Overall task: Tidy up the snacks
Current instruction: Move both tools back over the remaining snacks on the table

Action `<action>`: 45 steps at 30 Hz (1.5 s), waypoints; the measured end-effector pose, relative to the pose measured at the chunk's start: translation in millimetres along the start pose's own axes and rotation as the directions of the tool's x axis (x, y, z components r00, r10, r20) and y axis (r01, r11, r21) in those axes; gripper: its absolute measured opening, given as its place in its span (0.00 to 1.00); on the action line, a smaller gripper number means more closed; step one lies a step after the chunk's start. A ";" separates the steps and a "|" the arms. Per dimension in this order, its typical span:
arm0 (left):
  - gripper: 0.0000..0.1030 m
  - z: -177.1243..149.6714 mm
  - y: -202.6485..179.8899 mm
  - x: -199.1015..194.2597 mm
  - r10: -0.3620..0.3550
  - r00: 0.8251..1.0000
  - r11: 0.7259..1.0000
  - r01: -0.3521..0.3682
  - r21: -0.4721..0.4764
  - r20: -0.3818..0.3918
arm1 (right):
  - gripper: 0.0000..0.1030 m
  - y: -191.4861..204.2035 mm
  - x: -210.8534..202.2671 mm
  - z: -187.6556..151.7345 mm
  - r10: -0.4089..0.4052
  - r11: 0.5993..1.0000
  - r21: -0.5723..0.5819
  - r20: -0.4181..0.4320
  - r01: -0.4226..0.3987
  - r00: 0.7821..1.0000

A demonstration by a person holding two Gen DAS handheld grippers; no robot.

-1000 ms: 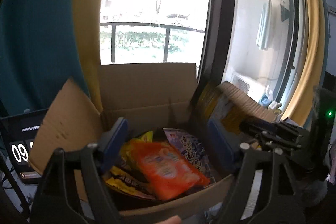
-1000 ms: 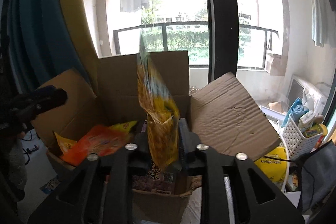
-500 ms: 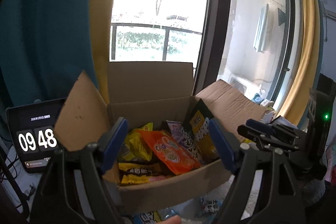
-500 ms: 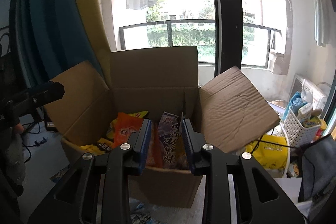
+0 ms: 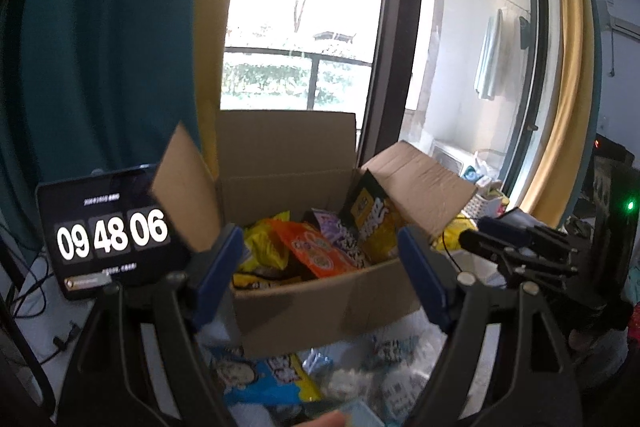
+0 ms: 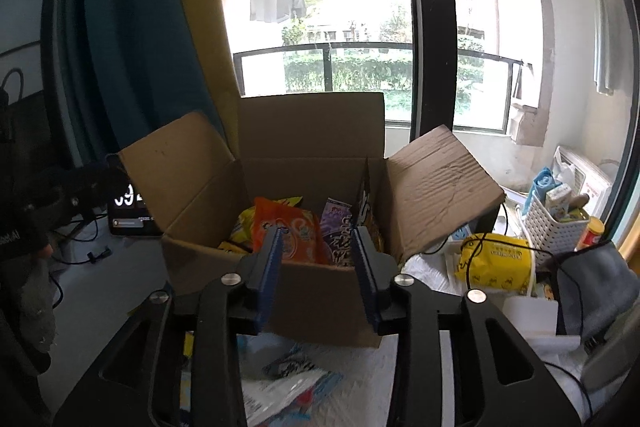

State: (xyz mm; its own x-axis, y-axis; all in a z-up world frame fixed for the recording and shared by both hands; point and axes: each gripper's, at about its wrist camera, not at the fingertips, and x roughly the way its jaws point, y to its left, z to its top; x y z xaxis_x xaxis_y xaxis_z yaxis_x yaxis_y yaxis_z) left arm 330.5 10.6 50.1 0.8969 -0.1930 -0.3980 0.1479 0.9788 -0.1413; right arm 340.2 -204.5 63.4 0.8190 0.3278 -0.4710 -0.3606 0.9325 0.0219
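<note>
Beside the cardboard box our right gripper has let go, open and empty; the yellow-black snack bag now leans inside, while our left gripper gapes over loose packets still awaiting boxing

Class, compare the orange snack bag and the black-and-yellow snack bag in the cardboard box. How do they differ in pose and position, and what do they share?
The orange bag lies slanted near the middle of the box; the black-and-yellow bag stands nearly upright against the right wall. The orange bag stays below the rim; the black-and-yellow bag's top pokes above it. Both are inside the box, and neither gripper holds them.
</note>
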 end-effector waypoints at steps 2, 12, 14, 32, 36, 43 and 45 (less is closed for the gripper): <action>0.78 -6.0 1.0 -8.0 0.004 1.000 1.000 -0.004 -0.003 0.000 | 0.44 4.2 -5.7 -3.1 0.000 1.000 0.001 0.001 0.000 1.000; 0.81 -38.6 8.1 -41.7 0.014 1.000 1.000 -0.015 -0.028 -0.017 | 0.55 26.5 -35.9 -24.0 0.010 1.000 -0.001 -0.003 -0.010 1.000; 0.85 -45.7 8.9 -46.7 0.017 1.000 0.999 -0.017 -0.027 -0.023 | 0.56 29.2 -40.3 -28.6 0.015 1.000 0.005 -0.007 -0.015 1.000; 0.90 -137.2 16.1 -59.9 0.056 0.980 0.997 -0.064 -0.034 -0.190 | 0.59 43.9 -60.3 -78.9 0.033 0.999 0.029 -0.068 -0.031 0.997; 0.92 -166.5 16.9 -56.4 0.061 0.962 0.996 -0.076 -0.046 -0.267 | 0.61 45.4 -60.1 -89.9 0.045 0.999 0.035 -0.082 -0.042 0.996; 0.92 -205.2 13.1 -52.9 0.063 0.935 0.996 -0.082 -0.040 -0.349 | 0.67 44.3 -51.8 -109.8 0.069 0.996 0.062 -0.118 -0.062 0.991; 0.93 -214.3 8.3 -47.2 0.039 0.923 0.998 -0.054 -0.029 -0.383 | 0.68 43.1 -49.5 -114.0 0.079 0.995 0.072 -0.127 -0.071 0.989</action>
State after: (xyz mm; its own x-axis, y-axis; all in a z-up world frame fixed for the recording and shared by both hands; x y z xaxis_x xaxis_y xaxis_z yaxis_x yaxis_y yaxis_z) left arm 200.0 13.3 -126.5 0.6736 -0.1657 -0.7202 0.0868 0.9855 -0.1455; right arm 233.2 -197.8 -12.9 0.7243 0.3789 -0.5760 -0.3848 0.9154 0.1182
